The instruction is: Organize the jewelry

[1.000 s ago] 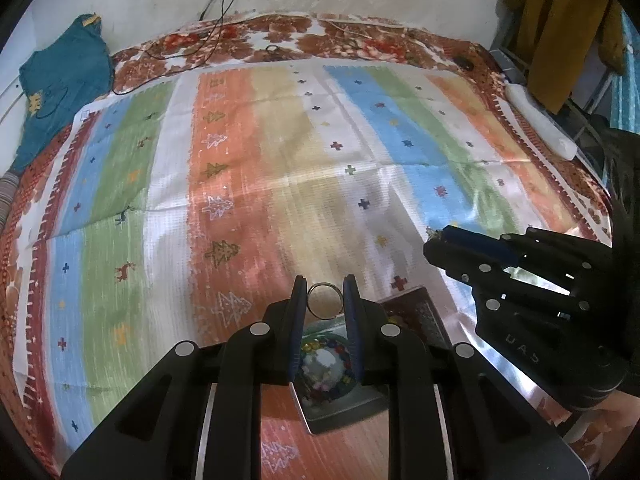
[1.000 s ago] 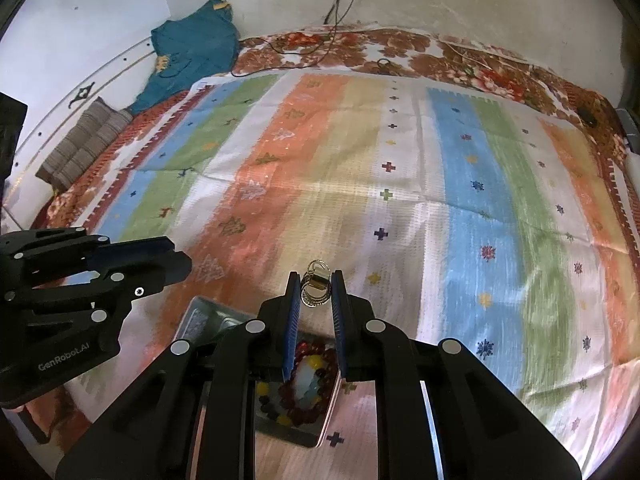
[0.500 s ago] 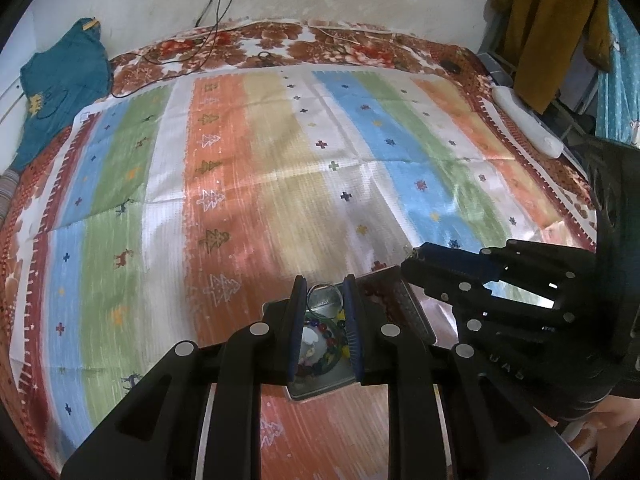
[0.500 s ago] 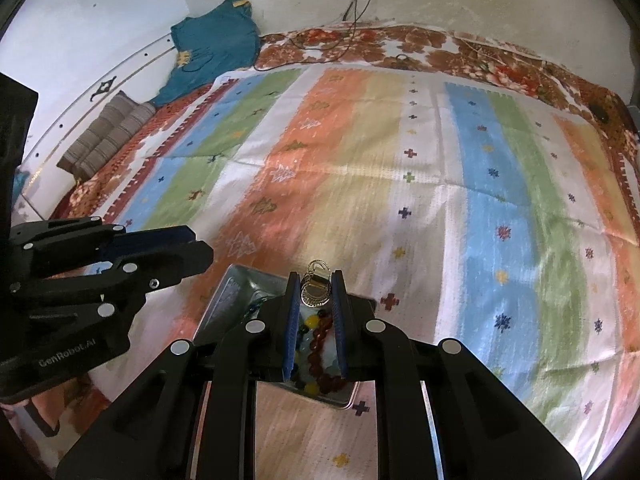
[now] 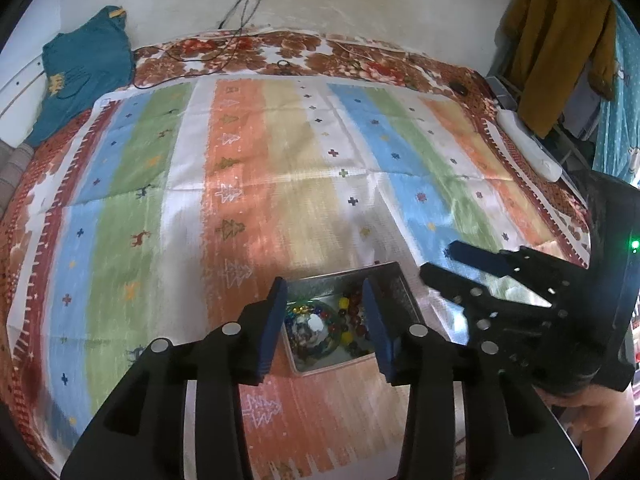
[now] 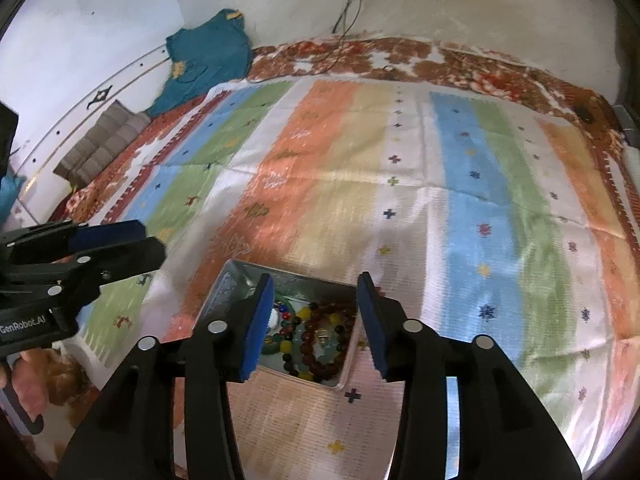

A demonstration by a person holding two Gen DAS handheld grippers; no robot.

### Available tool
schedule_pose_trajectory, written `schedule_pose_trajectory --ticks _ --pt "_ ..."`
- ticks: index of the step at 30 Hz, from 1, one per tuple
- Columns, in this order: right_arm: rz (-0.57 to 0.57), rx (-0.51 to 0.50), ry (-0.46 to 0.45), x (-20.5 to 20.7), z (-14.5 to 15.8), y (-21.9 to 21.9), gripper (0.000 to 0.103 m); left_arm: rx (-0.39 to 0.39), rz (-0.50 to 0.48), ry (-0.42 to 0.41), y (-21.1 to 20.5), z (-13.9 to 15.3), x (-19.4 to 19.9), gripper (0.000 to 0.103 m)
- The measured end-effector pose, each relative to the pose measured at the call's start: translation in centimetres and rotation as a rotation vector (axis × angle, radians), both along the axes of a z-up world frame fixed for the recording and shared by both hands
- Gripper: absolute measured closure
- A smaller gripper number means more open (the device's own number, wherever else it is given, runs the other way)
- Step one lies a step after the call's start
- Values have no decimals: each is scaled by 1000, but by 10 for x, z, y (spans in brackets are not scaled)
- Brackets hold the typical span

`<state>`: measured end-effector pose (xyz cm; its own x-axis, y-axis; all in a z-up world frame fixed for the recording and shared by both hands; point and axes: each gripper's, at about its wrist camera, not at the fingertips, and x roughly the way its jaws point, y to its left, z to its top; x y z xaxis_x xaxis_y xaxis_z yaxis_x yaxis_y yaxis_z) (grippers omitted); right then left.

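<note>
A small open metal tin (image 5: 394, 276) (image 6: 224, 284) sits on the striped cloth near its front edge. It holds bead bracelets (image 6: 320, 336) and other coloured jewelry (image 5: 316, 320). My left gripper (image 5: 325, 292) is open and empty, its jaws spread over the tin. My right gripper (image 6: 316, 286) is open and empty too, directly above the tin. A gold piece (image 6: 322, 334) lies among the beads. Each gripper shows from the side in the other's view: the right one (image 5: 452, 260) and the left one (image 6: 140, 236).
The striped cloth (image 5: 280, 168) covers a floral bedspread (image 5: 288, 50). A teal garment (image 5: 84, 68) lies at the far left, cables (image 5: 236, 36) at the back. A white power strip (image 5: 528, 148) and hanging mustard clothes (image 5: 556, 40) are at the right.
Both grippers have opened over the tin. The ring that my left gripper held and the gold rings that my right gripper held are no longer between the jaws.
</note>
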<state>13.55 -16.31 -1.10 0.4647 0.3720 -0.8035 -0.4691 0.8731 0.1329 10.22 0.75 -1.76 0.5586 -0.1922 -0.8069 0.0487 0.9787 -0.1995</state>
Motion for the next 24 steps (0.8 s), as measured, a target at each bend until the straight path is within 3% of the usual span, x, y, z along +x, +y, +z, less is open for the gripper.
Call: schedule_pose_trajectory --ticks 5,14,18,24 --pt "-24 -2 -37 -6 7 -9 51 -7 7 -14 2 4 -13 51" --pt "3 -31 -117 -36 21 -13 36 2 5 -29 -2 4 -39 39" --pt "16 -23 -139 -47 26 -15 33 -33 3 -60 -2 9 -52 32" --pt "23 7 -156 -61 33 -21 26 -17 20 -109 -1 16 -72 21"
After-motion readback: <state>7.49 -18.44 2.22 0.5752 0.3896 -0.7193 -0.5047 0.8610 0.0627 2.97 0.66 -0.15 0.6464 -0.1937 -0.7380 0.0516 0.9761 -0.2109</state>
